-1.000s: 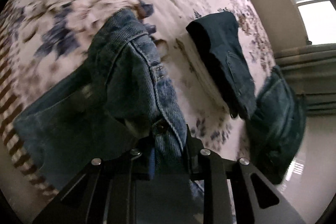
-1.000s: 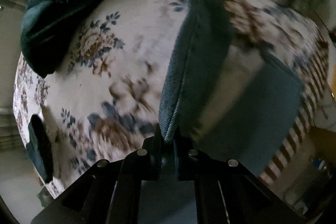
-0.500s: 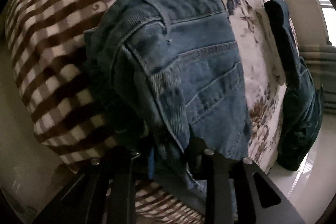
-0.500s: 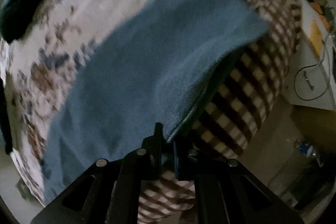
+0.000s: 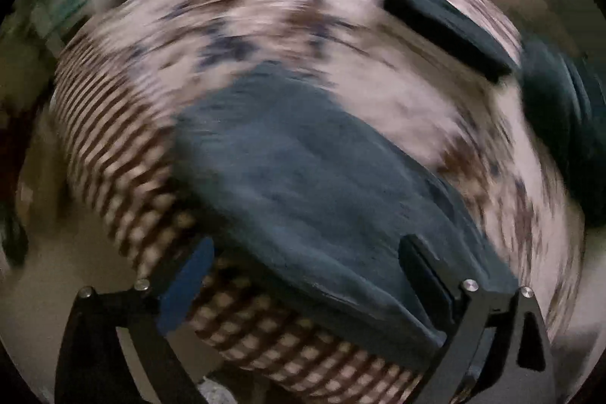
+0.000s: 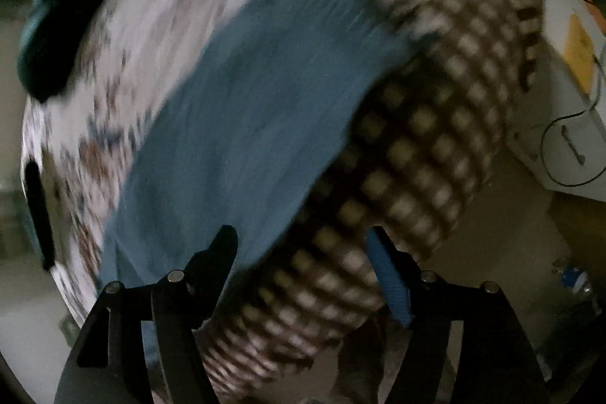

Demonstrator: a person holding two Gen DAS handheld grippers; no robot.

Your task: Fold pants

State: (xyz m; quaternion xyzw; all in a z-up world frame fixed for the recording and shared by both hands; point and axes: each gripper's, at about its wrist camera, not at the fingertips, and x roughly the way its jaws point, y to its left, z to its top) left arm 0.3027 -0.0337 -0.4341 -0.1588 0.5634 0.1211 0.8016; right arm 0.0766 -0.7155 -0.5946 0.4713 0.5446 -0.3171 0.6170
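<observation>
No readable labels or writing anywhere, both shots are pretty motion-blurred. The jeans (image 5: 303, 177) are plain blue denim, lying flat and folded on the bed (image 5: 303, 6) near its checked edge. Left gripper (image 5: 303, 275) has its fingers spread wide with nothing between them, right gripper (image 6: 303, 264) same deal. A dark folded garment (image 5: 447, 25) sits farther back on the floral cover.
</observation>
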